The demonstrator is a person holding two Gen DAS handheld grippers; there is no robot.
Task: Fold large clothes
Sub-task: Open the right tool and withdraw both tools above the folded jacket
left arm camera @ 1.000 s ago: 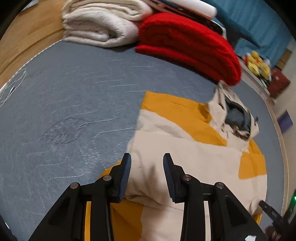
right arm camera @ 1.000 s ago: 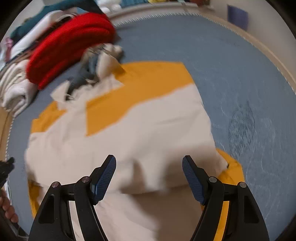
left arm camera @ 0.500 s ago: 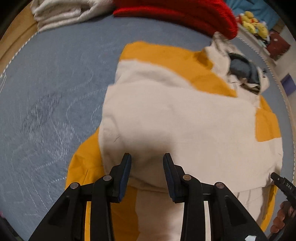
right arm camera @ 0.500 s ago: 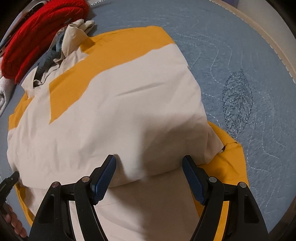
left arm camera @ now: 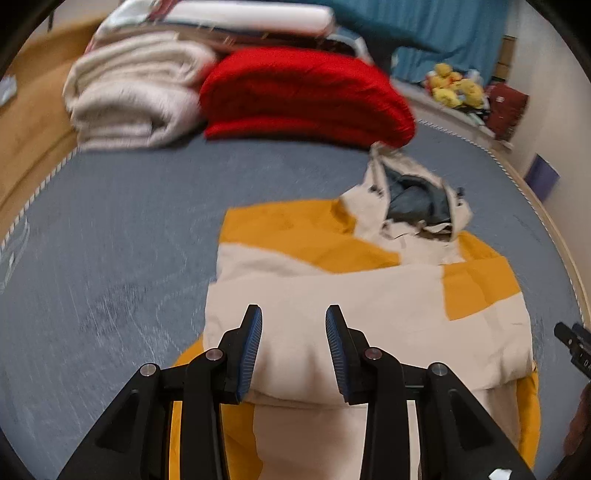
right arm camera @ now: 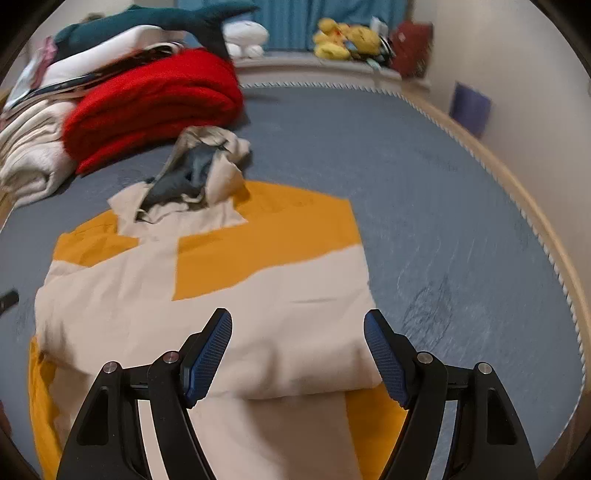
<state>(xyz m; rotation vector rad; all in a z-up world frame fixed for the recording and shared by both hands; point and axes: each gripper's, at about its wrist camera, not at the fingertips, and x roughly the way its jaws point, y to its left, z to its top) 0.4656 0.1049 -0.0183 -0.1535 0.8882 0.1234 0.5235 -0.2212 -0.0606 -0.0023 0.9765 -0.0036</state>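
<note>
A cream and mustard-yellow hooded jacket (left arm camera: 369, 295) lies on the blue-grey bed, its lower part folded up over the body; it also shows in the right wrist view (right arm camera: 221, 295). Its hood (left arm camera: 417, 195) with dark lining points to the far side, also seen in the right wrist view (right arm camera: 199, 170). My left gripper (left arm camera: 293, 347) is open and empty, above the folded edge near its left side. My right gripper (right arm camera: 297, 354) is wide open and empty, above the folded edge near its right side. Its tip shows at the left wrist view's right edge (left arm camera: 572, 343).
A red folded blanket (left arm camera: 303, 96) and a cream folded blanket (left arm camera: 133, 96) lie at the far end of the bed. Yellow plush toys (right arm camera: 343, 40) and a teal plush (right arm camera: 159, 22) sit behind. The bed's wooden rim (right arm camera: 535, 221) runs along the right.
Both grippers have pulled back and tilted up from the jacket, so more of the room shows. The jacket's lower part stays folded over the body. Both stay open.
</note>
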